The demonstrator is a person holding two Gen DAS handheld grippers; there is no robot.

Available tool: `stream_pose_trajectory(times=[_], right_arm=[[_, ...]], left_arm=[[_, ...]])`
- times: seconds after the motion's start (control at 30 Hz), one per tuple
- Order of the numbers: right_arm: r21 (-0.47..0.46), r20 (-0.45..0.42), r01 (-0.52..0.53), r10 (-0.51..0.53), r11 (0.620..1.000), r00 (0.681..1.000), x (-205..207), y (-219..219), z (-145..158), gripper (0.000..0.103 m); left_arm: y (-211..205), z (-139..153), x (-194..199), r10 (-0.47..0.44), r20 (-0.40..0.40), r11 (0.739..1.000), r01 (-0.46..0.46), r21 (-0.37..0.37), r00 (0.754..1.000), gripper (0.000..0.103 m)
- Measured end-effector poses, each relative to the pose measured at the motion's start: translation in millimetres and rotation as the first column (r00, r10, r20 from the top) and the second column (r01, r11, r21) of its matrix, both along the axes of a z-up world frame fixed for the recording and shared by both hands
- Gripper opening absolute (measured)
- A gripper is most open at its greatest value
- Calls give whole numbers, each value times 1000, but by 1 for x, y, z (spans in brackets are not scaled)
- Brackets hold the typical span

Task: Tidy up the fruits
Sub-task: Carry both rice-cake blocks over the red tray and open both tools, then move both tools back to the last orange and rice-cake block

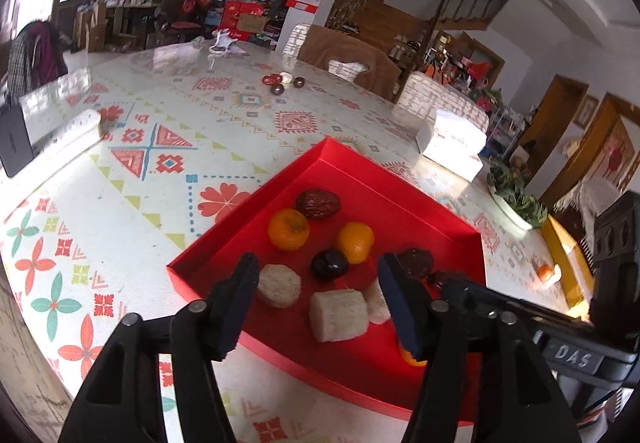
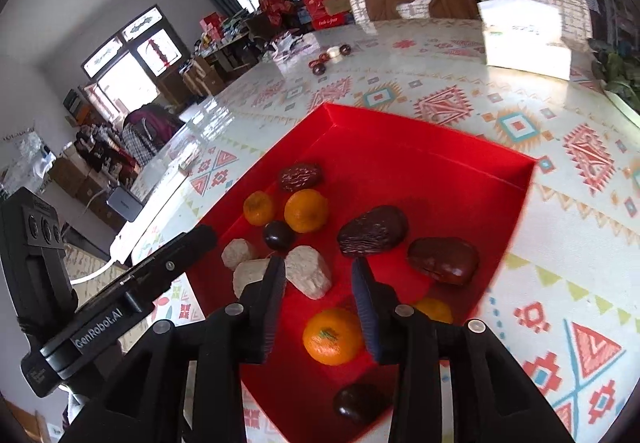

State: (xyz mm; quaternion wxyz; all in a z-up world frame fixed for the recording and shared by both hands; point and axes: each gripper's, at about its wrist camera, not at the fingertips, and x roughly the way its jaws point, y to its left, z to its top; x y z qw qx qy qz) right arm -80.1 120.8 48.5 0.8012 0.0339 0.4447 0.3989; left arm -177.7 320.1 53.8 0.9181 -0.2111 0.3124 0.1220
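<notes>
A red tray (image 1: 256,203) of fruit is set on the patterned counter (image 1: 140,171). Both grippers' fingers (image 1: 244,299) (image 2: 276,295) are held apart, empty.

Your tray (image 2: 500,195) sits on the desk (image 2: 560,243), holding tangerines (image 2: 306,211), dates (image 2: 372,231) and sugarcane pieces (image 2: 308,271). Behind it lies a tissue box (image 2: 524,39); candies (image 2: 328,57) lie farther back.

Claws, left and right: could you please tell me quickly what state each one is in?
Left claw: open, holding nothing, above the red tray.
Right claw: open, empty, over an orange.
</notes>
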Motion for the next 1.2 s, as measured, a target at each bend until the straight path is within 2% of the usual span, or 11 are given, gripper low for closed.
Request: stream_pose_trajectory(times=[0.13,0.23,0.4,0.57,0.8,1.2], right_arm=[[40,-12,65,-64,997,998,1,-28,4,54],[67,-19,105,-104,992,994,1,-48,5,58],[82,-17,143,-142,986,990,-1,-76,5,61],[95,-5,177,-178,980,984,-6,-104,7,61],[120,3,224,-226,967,974,-9,-142,10,61],[155,-16,288,-289,945,957,-9,-196,4,63]], left_arm=[[-24,10,1,-15,-9,995,15,96,1000,68],[-43,17,-1,-23,-11,987,25,159,1000,73],[-75,24,4,-34,-37,960,43,277,999,73],[-102,31,6,-47,-39,938,58,343,998,73],[-135,37,10,-71,-55,910,87,405,996,73],[-180,35,19,-134,-93,881,161,445,987,73]])
